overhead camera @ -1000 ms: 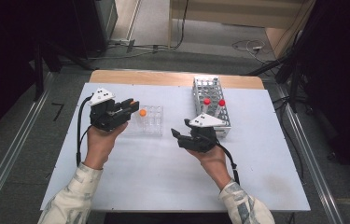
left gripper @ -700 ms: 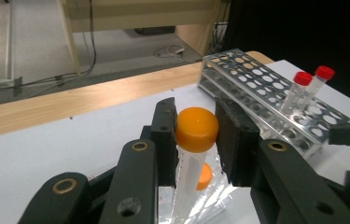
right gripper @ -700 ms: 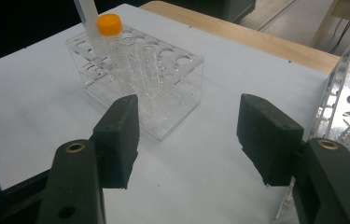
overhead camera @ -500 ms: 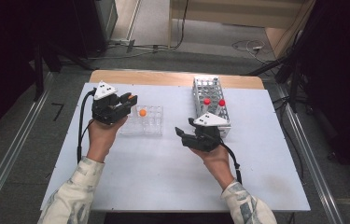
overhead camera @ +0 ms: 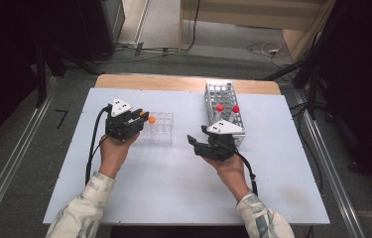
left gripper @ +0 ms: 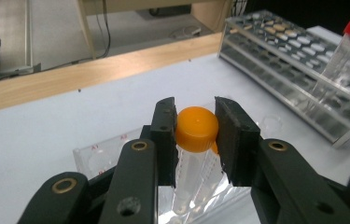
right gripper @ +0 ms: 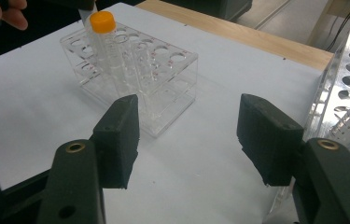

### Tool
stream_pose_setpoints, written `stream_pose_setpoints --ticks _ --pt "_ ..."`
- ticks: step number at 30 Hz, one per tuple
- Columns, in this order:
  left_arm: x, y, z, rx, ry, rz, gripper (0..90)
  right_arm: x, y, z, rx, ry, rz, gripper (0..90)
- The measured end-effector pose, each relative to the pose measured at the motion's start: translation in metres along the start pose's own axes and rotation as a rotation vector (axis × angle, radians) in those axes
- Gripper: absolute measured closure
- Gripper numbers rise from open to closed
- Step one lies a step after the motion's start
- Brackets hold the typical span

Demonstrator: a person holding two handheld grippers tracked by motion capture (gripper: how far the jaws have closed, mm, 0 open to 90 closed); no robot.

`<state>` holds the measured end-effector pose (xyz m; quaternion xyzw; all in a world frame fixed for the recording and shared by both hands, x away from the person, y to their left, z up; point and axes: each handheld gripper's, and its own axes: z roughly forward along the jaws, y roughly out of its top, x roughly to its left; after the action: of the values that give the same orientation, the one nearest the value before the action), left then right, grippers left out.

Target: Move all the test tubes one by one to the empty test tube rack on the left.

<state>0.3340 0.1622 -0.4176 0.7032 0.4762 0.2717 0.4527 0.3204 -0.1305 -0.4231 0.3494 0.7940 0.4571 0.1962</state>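
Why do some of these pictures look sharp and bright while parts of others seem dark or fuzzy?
High view: the white table is evenly lit, the room around it falls into near-black. Left gripper view: the orange cap between the jaws is crisp; the metal rack behind softens, and the jaws nearest the lens look bulged. Right gripper view: the clear rack shows faint reflections; the near jaws are slightly soft.

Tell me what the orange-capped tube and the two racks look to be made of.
Orange-capped tube: clear plastic body, likely, with printed markings; matte orange plastic cap. Clear rack: glossy transparent acrylic, probably, since the table shows through its walls. Grey rack: looks like brushed or painted metal, opaque with a dull sheen, though it could be plastic.
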Motion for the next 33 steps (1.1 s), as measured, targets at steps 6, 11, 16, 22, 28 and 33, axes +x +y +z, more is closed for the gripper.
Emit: stream_pose_setpoints --ticks 6,11,16,22,28,33 --pt "0.001 -0.001 -0.001 -0.002 -0.001 -0.011 68.0 -0.001 -0.001 0.0 0.0 -0.003 0.0 37.4" --pt "0.002 0.001 -0.004 -0.014 -0.005 -0.031 64.0 -0.002 -0.001 -0.001 -0.001 -0.008 0.002 37.3" --pt "0.004 0.003 -0.009 -0.024 -0.027 -0.064 51.0 -0.007 -0.001 -0.005 -0.006 -0.023 0.012 37.3" --pt "0.003 0.006 -0.014 -0.034 -0.05 -0.115 23.1 -0.022 -0.003 -0.01 -0.016 -0.076 0.028 37.3" --pt "0.0 0.006 -0.013 -0.031 -0.059 -0.114 18.6 -0.037 -0.003 -0.01 -0.031 -0.145 0.056 37.4" --pt "-0.001 0.006 -0.013 -0.03 -0.06 -0.108 18.7 -0.05 -0.003 -0.002 -0.04 -0.194 0.09 39.2"
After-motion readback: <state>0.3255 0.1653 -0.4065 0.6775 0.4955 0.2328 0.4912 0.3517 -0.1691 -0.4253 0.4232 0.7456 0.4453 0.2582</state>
